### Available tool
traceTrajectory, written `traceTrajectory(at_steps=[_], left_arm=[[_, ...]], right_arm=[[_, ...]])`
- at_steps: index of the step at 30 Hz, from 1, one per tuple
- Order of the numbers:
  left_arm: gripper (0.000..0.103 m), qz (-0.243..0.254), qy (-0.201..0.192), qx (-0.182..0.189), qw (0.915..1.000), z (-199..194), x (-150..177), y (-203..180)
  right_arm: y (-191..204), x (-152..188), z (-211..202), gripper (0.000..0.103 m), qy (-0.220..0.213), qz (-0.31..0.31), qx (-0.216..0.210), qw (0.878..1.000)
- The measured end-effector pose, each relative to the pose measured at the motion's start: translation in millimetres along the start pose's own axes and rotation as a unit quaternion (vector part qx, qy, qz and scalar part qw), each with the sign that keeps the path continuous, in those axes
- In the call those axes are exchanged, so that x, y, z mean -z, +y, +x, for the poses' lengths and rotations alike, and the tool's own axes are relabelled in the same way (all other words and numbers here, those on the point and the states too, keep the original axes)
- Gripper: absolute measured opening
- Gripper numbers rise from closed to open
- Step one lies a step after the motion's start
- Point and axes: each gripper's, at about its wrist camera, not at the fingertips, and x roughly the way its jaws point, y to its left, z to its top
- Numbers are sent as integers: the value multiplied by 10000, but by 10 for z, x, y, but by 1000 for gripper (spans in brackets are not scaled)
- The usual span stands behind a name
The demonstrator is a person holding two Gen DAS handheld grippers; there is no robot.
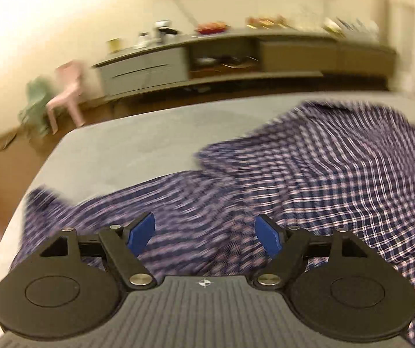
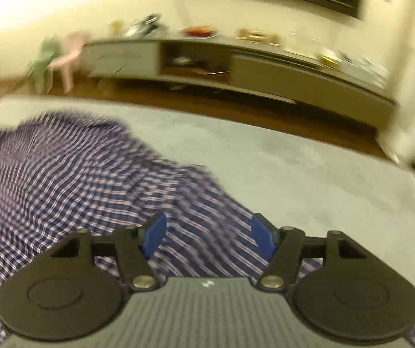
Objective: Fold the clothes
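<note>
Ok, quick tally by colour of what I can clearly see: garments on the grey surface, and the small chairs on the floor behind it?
Blue-and-white plaid shirt: 1, spread rumpled on the grey surface
Pink chair: 1
Green chair: 1, beside the pink one
Total: 3
Both views are motion-blurred; the items on the sideboard are too smeared to count.

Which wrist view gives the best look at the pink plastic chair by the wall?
The left wrist view. There the small pink plastic chair shows its backrest, seat and legs, blurred but readable, beside a green chair. In the right wrist view the pink chair is smaller, more smeared, and its shape is harder to read.
</note>
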Motion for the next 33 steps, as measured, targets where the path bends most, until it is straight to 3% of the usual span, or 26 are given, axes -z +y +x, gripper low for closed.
traceTrajectory(at_steps=[1, 2, 5, 7, 10, 15, 18, 19, 21, 23, 27, 29, 33], left_arm=[[77, 70, 45, 31, 10000, 91, -7, -12], [77, 53, 106, 67, 9999, 183, -17, 17], [76, -186, 365, 232, 9989, 357, -75, 130], [77, -478, 406, 368, 9974, 466, -99, 251], [78, -768, 400, 490, 9950, 603, -129, 352], [79, -775, 388, 516, 9949, 601, -144, 325], [79, -779, 328, 352, 9958, 690, -169, 336], [81, -780, 298, 250, 9962, 742, -182, 347], [82, -781, 275, -100, 9965, 747, -162, 376], [79, -861, 350, -263, 9953, 608, -158, 391], [80, -1115, 76, 267, 9934, -62, -141, 464], [80, -1251, -99, 466, 9910, -448, -52, 520], [82, -1554, -246, 789, 9844, -1091, 304, 643]], right_arm=[[47, -24, 121, 53, 175, -95, 51, 9998], [58, -32, 246, 37, 402, -125, 138, 9990], [-58, -85, 384, 37, 499, -59, 445, 9977], [-169, -142, 451, 26, 550, -157, 804, 9951], [-274, -218, 624, 26, 355, -97, 981, 9945], [-332, -280, 791, 26, 100, -11, 1060, 9943], [-316, -270, 931, 24, 29, -360, 1682, 9851], [-324, -269, 993, 15, 34, -507, 1944, 9796], [-376, -251, 1042, 13, 84, -586, 2187, 9740], [-466, -288, 829, 16, 118, -128, 1675, 9857], [-269, -482, 169, 34, -233, 91, 650, 9976], [-49, -510, -116, 50, -218, 32, 93, 9997], [611, -381, -586, 56, -8, -386, -838, 9957]])
